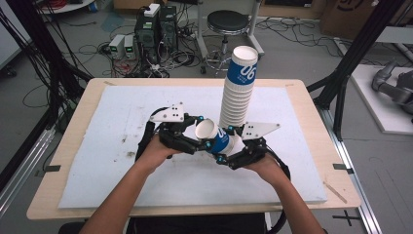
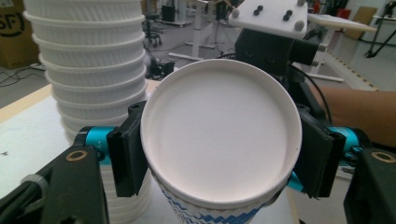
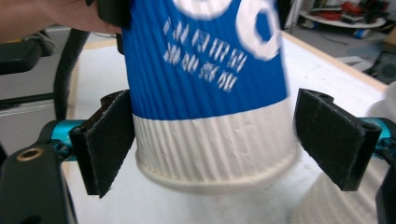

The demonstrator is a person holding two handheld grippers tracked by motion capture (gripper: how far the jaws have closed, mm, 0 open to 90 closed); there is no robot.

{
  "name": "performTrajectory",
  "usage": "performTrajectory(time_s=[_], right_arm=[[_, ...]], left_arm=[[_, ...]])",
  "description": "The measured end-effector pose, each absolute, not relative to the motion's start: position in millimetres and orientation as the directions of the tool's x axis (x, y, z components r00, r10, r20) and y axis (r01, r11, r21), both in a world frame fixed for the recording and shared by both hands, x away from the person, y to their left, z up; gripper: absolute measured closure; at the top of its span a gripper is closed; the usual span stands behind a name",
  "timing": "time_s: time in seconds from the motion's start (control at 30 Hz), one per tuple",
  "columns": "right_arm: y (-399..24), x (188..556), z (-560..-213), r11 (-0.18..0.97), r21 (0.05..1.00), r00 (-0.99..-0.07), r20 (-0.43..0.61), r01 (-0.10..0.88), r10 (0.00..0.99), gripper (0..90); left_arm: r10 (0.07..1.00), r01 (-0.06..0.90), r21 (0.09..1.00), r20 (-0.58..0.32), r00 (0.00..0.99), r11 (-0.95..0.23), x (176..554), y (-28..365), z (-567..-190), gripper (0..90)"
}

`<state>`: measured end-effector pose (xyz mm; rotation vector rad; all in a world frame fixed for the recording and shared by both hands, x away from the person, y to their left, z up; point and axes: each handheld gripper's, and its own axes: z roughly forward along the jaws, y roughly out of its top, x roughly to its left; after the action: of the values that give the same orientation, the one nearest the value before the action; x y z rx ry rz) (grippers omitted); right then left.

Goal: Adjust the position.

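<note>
Two grippers meet at one paper cup over the white mat, beside a tall stack of cups.

The stack stands upright near the middle of the table, its top cup tilted. Just in front of it the blue-and-white paper cup lies tipped on its side in the air, mouth toward the left. The left gripper clamps its rim on both sides. The right gripper has its jaws spread around the cup's body, left pad touching, right pad apart.
</note>
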<state>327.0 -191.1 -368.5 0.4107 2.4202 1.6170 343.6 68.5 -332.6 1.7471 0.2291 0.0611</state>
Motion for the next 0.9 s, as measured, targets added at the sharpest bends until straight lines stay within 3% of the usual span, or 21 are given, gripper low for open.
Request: performTrajectory(time_s=[0.2, 0.3, 0.5, 0.57, 0.73, 0.9], right_arm=[[-193, 326, -370, 0.425, 0.900, -0.951, -0.047, 0.092, 0.306, 22.8], [-193, 324, -367, 0.491, 0.869, -0.953, -0.096, 0.061, 0.288, 24.3], [-190, 319, -360, 0.576, 0.817, -0.953, -0.176, -0.001, 0.248, 24.6], [-190, 319, -360, 0.577, 0.817, -0.955, -0.176, -0.006, 0.240, 24.5], [-190, 319, -362, 0.562, 0.827, -0.958, -0.154, 0.010, 0.243, 19.9], [-196, 322, -364, 0.458, 0.886, -0.959, -0.069, 0.067, 0.275, 15.9]], left_arm=[[0.183, 0.154, 0.962, -0.113, 0.977, -0.225, 343, 66, -336, 28.2], [0.213, 0.140, 0.955, -0.085, 0.973, -0.262, 342, 67, -335, 18.8], [0.151, 0.125, 0.940, -0.080, 0.985, -0.318, 341, 67, -333, 20.2], [0.117, 0.102, 0.942, -0.067, 0.991, -0.320, 340, 66, -333, 29.6], [0.114, 0.134, 0.940, -0.103, 0.988, -0.313, 343, 67, -335, 30.1], [0.112, 0.159, 0.958, -0.136, 0.984, -0.240, 346, 74, -341, 30.7]])
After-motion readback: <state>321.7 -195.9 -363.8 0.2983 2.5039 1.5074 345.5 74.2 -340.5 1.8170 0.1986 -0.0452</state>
